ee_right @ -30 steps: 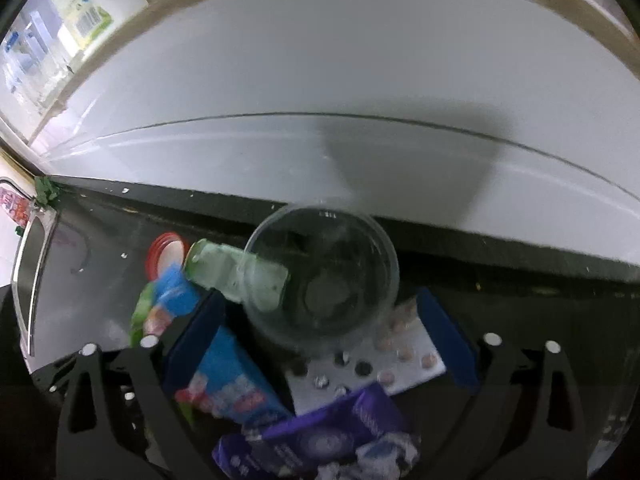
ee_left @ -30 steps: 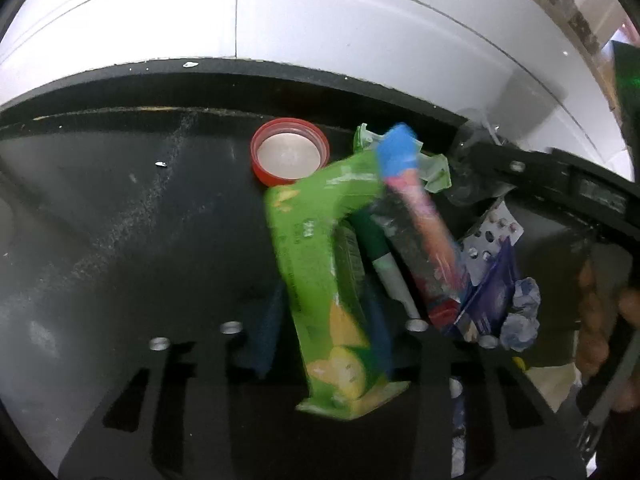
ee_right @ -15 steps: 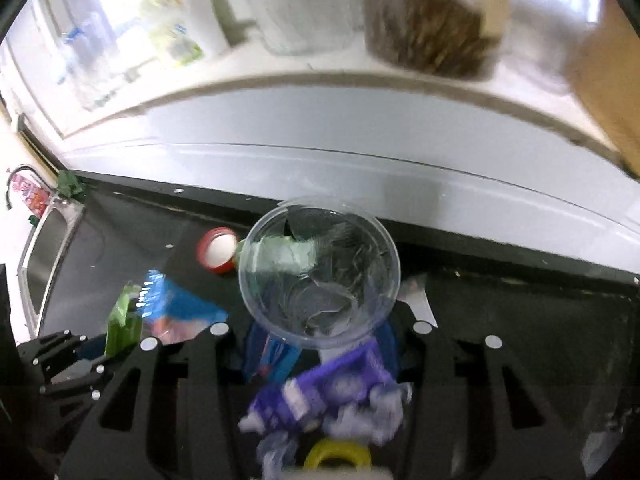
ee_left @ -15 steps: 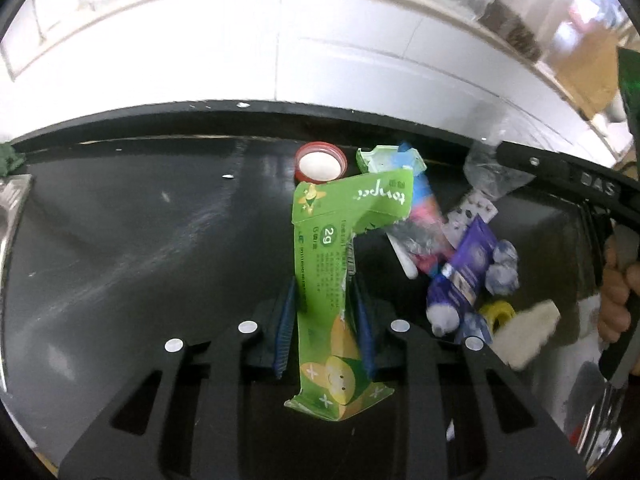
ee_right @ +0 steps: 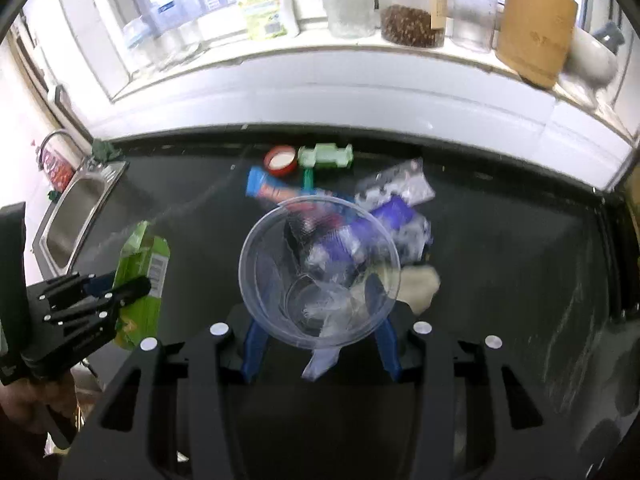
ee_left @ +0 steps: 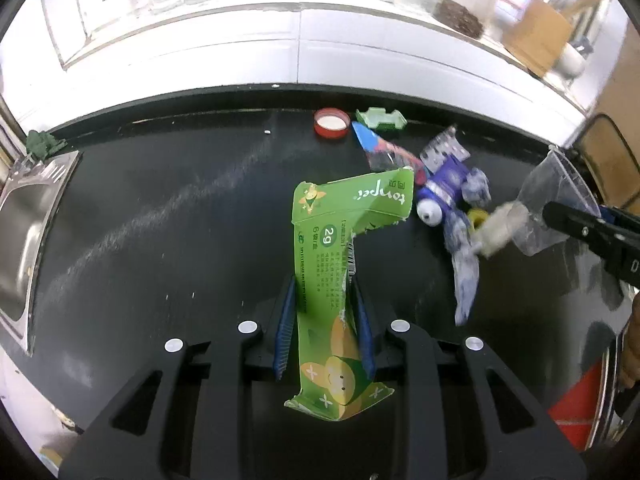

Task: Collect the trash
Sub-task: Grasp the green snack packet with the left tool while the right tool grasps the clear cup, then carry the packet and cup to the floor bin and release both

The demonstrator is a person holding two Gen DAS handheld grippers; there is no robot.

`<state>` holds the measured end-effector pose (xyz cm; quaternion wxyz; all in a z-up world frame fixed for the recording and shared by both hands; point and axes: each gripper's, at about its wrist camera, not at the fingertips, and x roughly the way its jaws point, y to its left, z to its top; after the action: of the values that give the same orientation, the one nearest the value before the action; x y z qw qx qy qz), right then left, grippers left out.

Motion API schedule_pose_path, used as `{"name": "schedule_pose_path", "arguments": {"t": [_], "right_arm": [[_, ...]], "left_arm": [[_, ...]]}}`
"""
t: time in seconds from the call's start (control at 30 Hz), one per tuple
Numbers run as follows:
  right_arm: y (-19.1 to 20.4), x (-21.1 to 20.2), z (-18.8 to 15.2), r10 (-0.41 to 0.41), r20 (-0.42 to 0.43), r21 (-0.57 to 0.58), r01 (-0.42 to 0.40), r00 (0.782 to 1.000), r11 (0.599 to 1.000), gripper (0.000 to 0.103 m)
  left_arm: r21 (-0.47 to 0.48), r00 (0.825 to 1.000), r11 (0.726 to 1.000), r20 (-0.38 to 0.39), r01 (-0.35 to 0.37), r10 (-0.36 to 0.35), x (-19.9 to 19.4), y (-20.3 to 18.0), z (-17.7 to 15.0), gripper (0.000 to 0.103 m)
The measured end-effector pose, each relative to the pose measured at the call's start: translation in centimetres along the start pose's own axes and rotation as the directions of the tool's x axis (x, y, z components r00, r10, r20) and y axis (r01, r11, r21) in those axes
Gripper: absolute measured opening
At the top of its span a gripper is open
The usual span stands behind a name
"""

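On the black counter [ee_left: 160, 208] beside the steel sink [ee_left: 24, 240], collection is under way and stands at an early stage by my judgement. The left gripper [ee_left: 324, 320] is clamped on a torn green carton [ee_left: 332, 248], the blue pads pressing its lower half, and the carton hangs clear of the counter. The right gripper [ee_right: 320, 340] is closed on a clear plastic cup [ee_right: 320, 272], held by its base with the mouth toward the camera. Two pieces are therefore in hand; neither is yet deposited, and no bin or bag shows in either view, so where they are bound cannot be stated. Left on the counter, near the back edge, are a red lid [ee_left: 331, 122], a green moulded plastic piece [ee_left: 380, 119], a blue and pink wrapper [ee_left: 384, 152], a blister pack [ee_left: 446, 150], a purple wrapper [ee_left: 448, 188], a small yellow item [ee_left: 476, 216] and a pale crumpled lump [ee_right: 418, 284]. These lie in a loose heap, several touching or overlapping. The cup blurs and partly covers the heap in the right view; what the yellow item and the pale lump are cannot be made out. A red shape [ee_left: 580, 420] at the lower right of the left view is cut off and unidentified. The windowsill jars are not part of the work.
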<state>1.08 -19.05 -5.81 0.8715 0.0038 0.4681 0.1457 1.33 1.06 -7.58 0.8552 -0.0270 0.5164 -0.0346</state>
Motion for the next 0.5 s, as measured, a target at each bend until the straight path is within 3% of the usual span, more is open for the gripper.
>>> {"name": "schedule_pose_path", "arguments": {"t": [0.23, 0.5], "right_arm": [[2.7, -1.0, -2.0, 0.004, 0.009, -0.026, -0.003, 1.000, 1.000, 0.046], [11.0, -0.5, -1.3, 0.105, 0.008, -0.166, -0.102, 0.994, 0.981, 0.046]], "left_arm": [[0.007, 1.000, 1.000, 0.022, -0.013, 0.013, -1.8, 0.9, -2.2, 0.027], [-0.133, 0.993, 0.987, 0.055, -0.092, 0.100, -5.4, 7.7, -5.3, 0.027]]}}
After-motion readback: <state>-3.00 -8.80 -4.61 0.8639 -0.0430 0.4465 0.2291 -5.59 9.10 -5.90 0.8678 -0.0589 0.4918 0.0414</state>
